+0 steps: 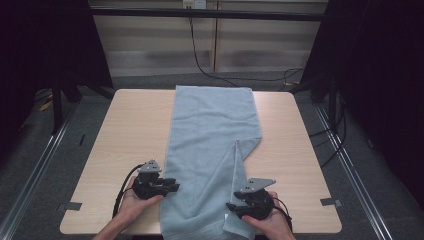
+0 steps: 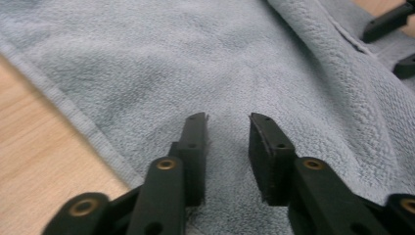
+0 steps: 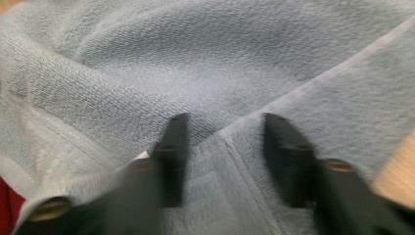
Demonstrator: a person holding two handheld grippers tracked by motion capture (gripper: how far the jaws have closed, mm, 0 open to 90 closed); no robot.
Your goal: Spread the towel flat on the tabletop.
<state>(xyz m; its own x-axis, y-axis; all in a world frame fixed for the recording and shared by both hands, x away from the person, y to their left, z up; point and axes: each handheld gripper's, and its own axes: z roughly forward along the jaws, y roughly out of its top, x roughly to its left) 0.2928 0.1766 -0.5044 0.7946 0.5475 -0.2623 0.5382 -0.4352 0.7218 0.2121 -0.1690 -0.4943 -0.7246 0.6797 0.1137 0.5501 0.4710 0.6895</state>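
On the bench: a light-blue towel point(image 1: 210, 150) lies lengthwise down the middle of the wooden bench point(image 1: 135, 130), its far end at the back edge and its near end hanging over the person's edge.
Towel, form: mostly flat; the right side is doubled over inward near the front, leaving a raised fold point(image 1: 239, 165) that runs toward the near right corner.
Left hand-held gripper point(image 1: 172, 187): held level at the towel's left hem, jaws pointing across the cloth; this low sideways approach suits pinching an edge, as judged from its pose.
Left jaws: apart, with bare towel pile point(image 2: 227, 147) showing in the gap; the pads press on nothing. The hem point(image 2: 73, 115) runs off to the left of the jaws, beside the bare bench wood.
Right hand-held gripper point(image 1: 231, 206): at the near right corner, over the doubled-over part, likewise held low and aimed inward.
Right jaws: apart, straddling a stitched hem corner point(image 3: 222, 147) of the folded layer; cloth lies between them but is not clamped. This view is blurred.
Relation: the towel lies between the two hand-held grippers, each at one long side near the front edge.
Step in hand, judged: taking hold of the near end by both sides, probably to straighten or fold it.
Other hand-held gripper, far off: its dark jaw tips point(image 2: 391, 22) show at the top right of the left gripper view.
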